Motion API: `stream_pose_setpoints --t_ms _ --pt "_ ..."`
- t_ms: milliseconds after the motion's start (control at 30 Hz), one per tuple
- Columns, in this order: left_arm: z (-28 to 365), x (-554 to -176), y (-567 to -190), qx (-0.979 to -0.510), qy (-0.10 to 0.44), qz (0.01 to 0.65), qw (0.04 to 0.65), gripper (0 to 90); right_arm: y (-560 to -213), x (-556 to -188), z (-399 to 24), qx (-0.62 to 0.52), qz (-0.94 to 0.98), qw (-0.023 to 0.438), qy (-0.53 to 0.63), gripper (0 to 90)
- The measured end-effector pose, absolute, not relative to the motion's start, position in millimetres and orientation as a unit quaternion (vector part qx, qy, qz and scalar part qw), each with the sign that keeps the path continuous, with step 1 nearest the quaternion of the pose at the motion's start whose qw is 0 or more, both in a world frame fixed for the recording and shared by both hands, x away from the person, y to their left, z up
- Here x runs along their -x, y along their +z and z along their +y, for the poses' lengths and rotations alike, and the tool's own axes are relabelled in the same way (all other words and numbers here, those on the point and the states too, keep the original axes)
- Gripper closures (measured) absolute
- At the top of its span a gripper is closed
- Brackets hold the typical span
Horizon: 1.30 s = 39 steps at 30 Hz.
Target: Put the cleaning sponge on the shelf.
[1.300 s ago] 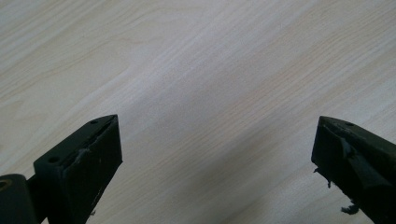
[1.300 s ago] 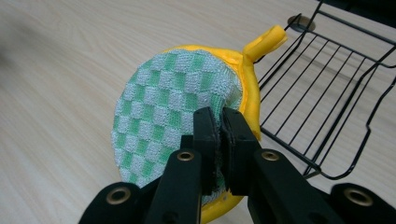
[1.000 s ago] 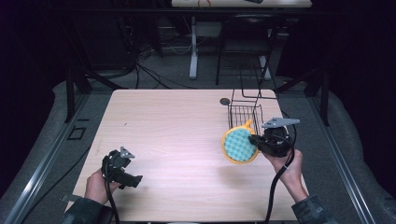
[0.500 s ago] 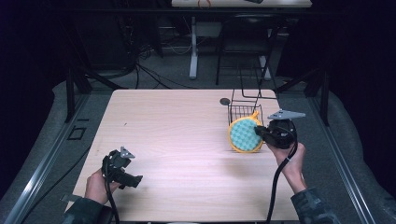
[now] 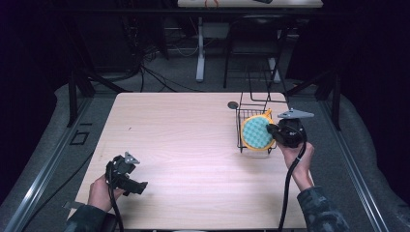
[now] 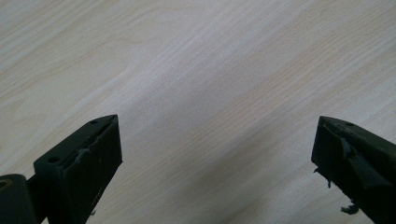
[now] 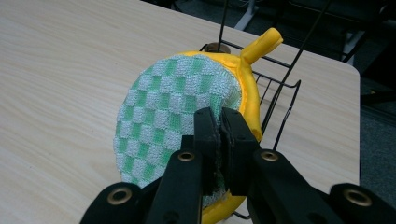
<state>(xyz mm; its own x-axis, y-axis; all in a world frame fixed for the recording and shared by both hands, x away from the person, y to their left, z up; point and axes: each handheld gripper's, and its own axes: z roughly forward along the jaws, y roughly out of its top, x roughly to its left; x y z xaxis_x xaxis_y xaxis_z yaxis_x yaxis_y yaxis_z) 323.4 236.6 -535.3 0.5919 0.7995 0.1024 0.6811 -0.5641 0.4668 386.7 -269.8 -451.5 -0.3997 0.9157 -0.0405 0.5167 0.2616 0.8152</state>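
— What have I got there?
— A round pot holder [image 5: 256, 134], green-and-white checked face, yellow rim with a yellow loop at its top — I see it standing on edge, off the table, at the front of the black wire basket [image 5: 251, 112], far right side

1 bench [image 5: 193, 145] of pale wood carries the things. On it stands 1 black wire basket [image 5: 249, 104], and just beside that basket lies 1 small dark round disc [image 5: 233, 105]. There is 1 round pot holder [image 5: 256, 134], green-and-white checked with a yellow rim and 1 yellow loop [image 7: 261, 45]. There are 2 hand-held grippers: 1 left hand-held gripper [image 5: 126, 175] and 1 right hand-held gripper [image 5: 276, 131], each with 2 black jaws and 1 trailing cable. 2 hands hold them, 1 to each. 1 grey three-cornered plate [image 5: 295, 114] tops the right one.
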Motion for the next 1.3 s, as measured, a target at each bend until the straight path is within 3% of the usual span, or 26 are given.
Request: stream_pose_setpoints --t_ms 1300 --pt "237 -324 -536 -0.871 0.149 0.426 0.193 1.9 -495 -440 -270 -0.524 0.729 0.283 0.337 83.8"
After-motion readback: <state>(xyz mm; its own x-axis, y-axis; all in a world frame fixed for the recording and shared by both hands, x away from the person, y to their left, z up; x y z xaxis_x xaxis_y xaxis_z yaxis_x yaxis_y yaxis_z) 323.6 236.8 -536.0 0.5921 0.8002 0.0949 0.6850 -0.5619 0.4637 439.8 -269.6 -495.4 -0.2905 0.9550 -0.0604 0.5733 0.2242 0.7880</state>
